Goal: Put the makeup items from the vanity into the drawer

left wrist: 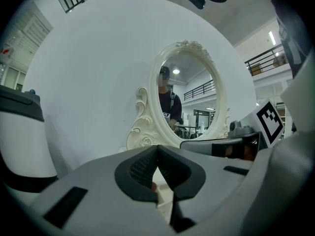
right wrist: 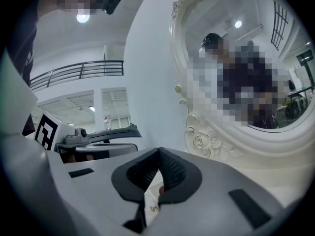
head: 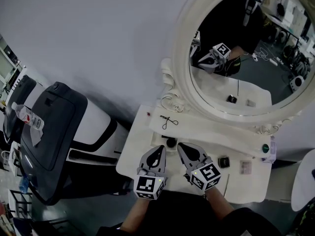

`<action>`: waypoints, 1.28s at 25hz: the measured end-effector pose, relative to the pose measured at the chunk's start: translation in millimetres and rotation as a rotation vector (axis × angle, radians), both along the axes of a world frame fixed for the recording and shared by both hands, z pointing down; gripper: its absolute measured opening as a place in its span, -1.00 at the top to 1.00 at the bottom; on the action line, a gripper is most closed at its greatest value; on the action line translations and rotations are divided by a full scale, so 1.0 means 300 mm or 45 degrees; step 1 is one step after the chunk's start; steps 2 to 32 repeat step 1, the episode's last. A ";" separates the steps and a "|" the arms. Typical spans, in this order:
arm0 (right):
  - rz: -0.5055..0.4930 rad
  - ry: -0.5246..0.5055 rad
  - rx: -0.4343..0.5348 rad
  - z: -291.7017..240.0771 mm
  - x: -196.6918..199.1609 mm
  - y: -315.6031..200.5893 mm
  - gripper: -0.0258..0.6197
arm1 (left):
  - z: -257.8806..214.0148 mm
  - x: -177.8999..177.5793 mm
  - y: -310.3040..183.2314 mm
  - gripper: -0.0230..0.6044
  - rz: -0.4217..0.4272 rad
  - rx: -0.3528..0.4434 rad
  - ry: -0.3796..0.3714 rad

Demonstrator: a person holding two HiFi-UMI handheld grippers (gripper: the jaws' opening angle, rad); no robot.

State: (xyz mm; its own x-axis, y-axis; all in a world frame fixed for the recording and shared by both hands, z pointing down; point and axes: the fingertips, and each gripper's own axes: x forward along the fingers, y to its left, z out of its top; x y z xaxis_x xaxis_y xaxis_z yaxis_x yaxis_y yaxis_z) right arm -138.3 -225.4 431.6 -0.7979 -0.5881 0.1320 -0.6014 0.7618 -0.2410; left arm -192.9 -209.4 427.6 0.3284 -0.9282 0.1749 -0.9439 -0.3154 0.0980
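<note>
Vanity (head: pixel 140 146) partly hidden by left hand-held gripper (head: pixel 159 150), right hand-held gripper (head: pixel 183 147), both pressed together, empty

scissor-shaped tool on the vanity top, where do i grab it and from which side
Probably its thin middle, just off the loops, from straight above. The scissor-shaped tool lies flat on the vanity top, so nothing offers a side grip; jaws set across its narrow width should close on it.

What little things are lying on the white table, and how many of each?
Scissor-shaped tool: 1
Small dark round pot: 1
Dark square case: 1
Pinkish flat packet: 1
Thin stick: 1
Tiny red thing: 1
Green-topped thing: 1
Total: 7
</note>
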 end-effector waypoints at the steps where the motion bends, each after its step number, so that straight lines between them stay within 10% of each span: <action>1: -0.002 0.000 0.002 -0.001 0.001 0.001 0.85 | -0.001 0.002 0.001 0.88 0.000 0.000 -0.001; 32: -0.002 0.000 0.002 -0.001 0.001 0.001 0.85 | -0.001 0.002 0.001 0.88 0.000 0.000 -0.001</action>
